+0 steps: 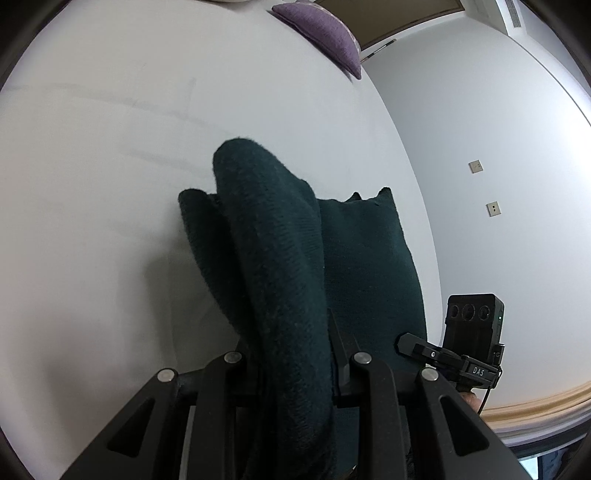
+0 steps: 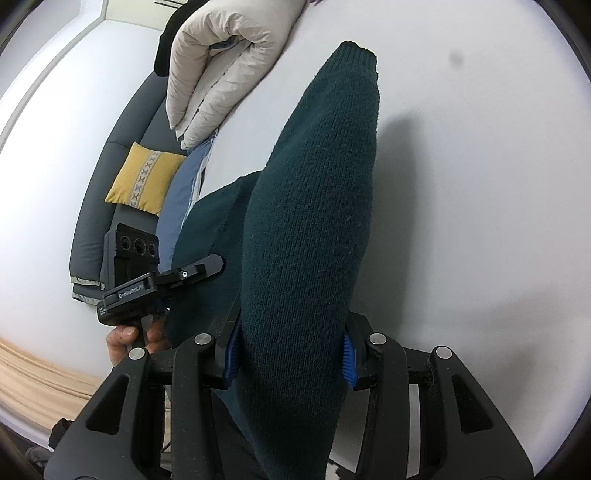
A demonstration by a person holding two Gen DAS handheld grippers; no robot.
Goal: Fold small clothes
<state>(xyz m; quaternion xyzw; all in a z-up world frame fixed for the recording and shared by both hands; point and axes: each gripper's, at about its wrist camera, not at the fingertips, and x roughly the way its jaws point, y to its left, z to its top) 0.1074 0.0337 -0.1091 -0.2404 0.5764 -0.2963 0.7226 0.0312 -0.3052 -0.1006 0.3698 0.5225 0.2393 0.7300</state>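
Note:
A dark green knit garment is held up over a white bed surface. My left gripper is shut on a thick fold of it, and the cloth drapes forward over the fingers. My right gripper is shut on another thick fold of the same garment, pinched between blue pads. The right gripper shows at the right in the left wrist view. The left gripper shows at the left in the right wrist view, close beside the garment.
A purple cushion lies at the far edge of the bed. A beige puffy jacket, a blue cloth, and a grey sofa with a yellow cushion lie left of the garment. A white wall stands on the right.

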